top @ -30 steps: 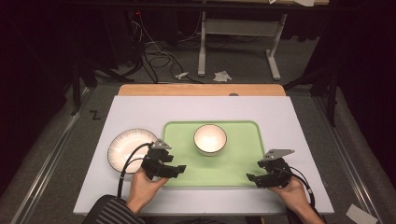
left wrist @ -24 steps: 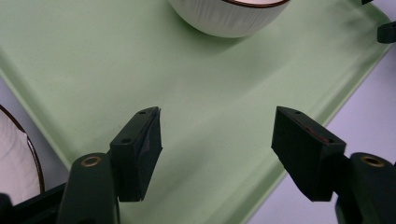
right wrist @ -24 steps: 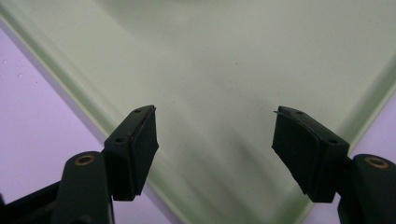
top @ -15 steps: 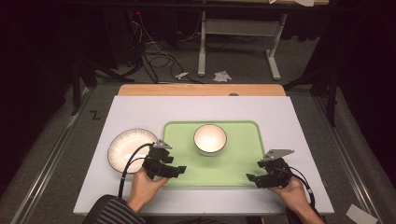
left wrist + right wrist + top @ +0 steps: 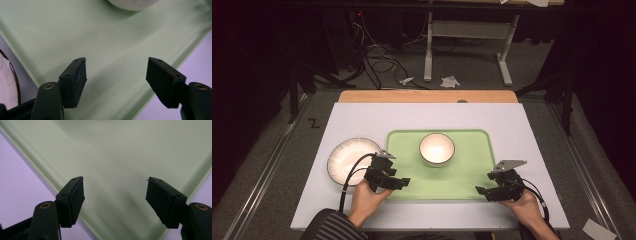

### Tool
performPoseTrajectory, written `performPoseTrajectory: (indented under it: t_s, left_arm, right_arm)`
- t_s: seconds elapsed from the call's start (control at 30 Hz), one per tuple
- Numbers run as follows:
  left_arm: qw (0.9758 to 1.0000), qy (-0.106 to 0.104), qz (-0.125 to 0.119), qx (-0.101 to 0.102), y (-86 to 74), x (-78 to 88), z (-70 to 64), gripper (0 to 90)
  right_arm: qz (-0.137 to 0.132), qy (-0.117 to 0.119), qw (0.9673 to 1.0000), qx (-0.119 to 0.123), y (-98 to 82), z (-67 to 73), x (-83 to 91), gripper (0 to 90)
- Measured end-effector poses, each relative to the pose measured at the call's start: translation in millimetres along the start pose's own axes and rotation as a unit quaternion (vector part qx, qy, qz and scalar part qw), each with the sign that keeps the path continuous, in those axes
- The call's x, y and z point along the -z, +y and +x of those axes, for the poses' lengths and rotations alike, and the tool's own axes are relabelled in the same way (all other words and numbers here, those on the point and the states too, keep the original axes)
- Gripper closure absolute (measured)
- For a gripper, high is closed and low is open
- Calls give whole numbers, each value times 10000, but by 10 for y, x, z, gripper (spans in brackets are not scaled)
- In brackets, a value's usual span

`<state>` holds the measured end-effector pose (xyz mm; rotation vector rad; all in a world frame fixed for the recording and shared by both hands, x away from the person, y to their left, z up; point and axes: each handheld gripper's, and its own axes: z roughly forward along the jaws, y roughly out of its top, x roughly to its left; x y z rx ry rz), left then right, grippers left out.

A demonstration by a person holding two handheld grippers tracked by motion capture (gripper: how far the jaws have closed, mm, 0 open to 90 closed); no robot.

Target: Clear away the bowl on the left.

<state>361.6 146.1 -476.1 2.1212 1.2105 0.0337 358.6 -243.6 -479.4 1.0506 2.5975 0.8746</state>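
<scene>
A light green tray [image 5: 467,172] lies in the middle of the white table, and a white bowl [image 5: 437,148] stands in it near its far edge. A white plate with a dark rim [image 5: 348,159] rests on the table left of the tray. My left gripper [image 5: 404,182] hovers open over the tray's near left corner [image 5: 40,80], jaws wide apart with nothing between them; the bowl's base [image 5: 132,3] shows ahead of it. My right gripper [image 5: 479,191] hangs open over the tray's near right corner [image 5: 155,230], also holding nothing.
A wooden strip [image 5: 427,96] runs along the table's far edge. Beyond it, the floor holds cables [image 5: 377,55], a grey desk frame [image 5: 467,35] and scraps of paper [image 5: 449,81]. Bare white table [image 5: 532,135] lies right of the tray.
</scene>
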Motion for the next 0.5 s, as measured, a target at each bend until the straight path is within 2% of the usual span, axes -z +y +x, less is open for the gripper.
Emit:
performPoseTrajectory:
  t_s: [0.13,0.5]
  left_arm:
    - [9999,57,78,47,-3,-10,12,334]
    - [9999,63,40,77,0,5,30,336]
  right_arm:
    - [-34,22,10000,3,-2,-1,2,322]
    - [-26,20,10000,-19,-2,-4,1,322]
